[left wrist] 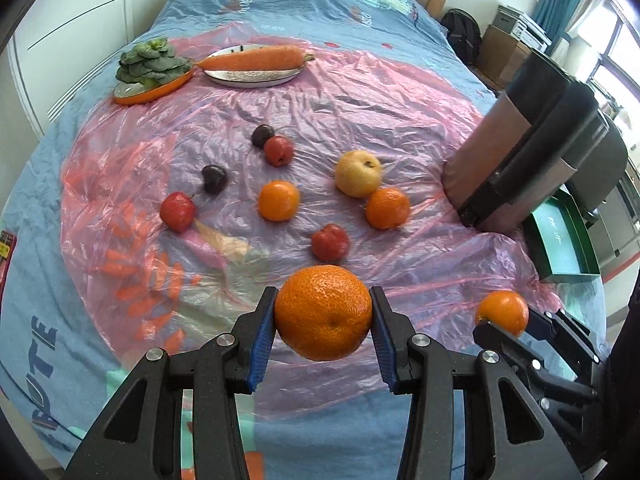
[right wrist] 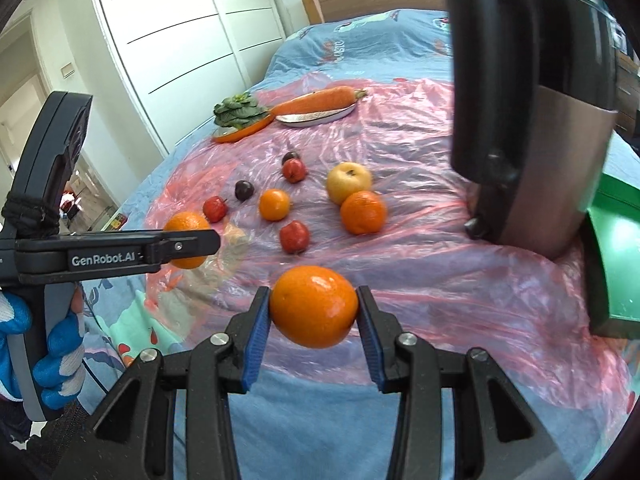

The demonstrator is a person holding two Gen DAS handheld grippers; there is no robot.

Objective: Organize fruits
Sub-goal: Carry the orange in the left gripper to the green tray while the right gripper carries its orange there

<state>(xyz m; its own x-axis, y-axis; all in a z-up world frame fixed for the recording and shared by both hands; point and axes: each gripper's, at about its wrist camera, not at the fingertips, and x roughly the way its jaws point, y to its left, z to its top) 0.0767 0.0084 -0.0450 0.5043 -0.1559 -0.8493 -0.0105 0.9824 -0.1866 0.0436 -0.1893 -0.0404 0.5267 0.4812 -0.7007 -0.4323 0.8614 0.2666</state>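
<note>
Left gripper (left wrist: 323, 312): clamped on a rough-skinned orange (left wrist: 323, 312); blue pads (left wrist: 264, 336) press its two sides, fruit lifted clear of the sheet; a side grip at the widest part probably keeps it from rolling out

Right gripper (right wrist: 313, 307): closed on a smoother orange (right wrist: 313, 307); same sideways pinch, held off the bed; in the left view it shows low at the right, fruit in its tips

Just past the fingers: pink plastic sheet (left wrist: 400, 120) spread over a blue bedspread (left wrist: 280, 4), likely to keep juice off the cloth

Further ahead: three small red fruits, nearest (left wrist: 330, 242); two loose oranges (left wrist: 279, 201) (left wrist: 387, 208); a yellow apple (left wrist: 358, 174) touching the right-hand orange; two dark plums, one (left wrist: 215, 178); all scattered, unsorted

Right of the fingers: steel pot (left wrist: 520, 152) with black handle; green box (left wrist: 560, 240) beside it at the bed edge, possibly the bin for sorted fruit, cannot tell

Far end: carrot (left wrist: 256, 58) on a white plate (left wrist: 252, 78); leafy greens (left wrist: 154, 60) on an orange dish (left wrist: 152, 92); vegetables kept apart from fruit

Judgement: like fruit taken in pairs; destination unclear
</note>
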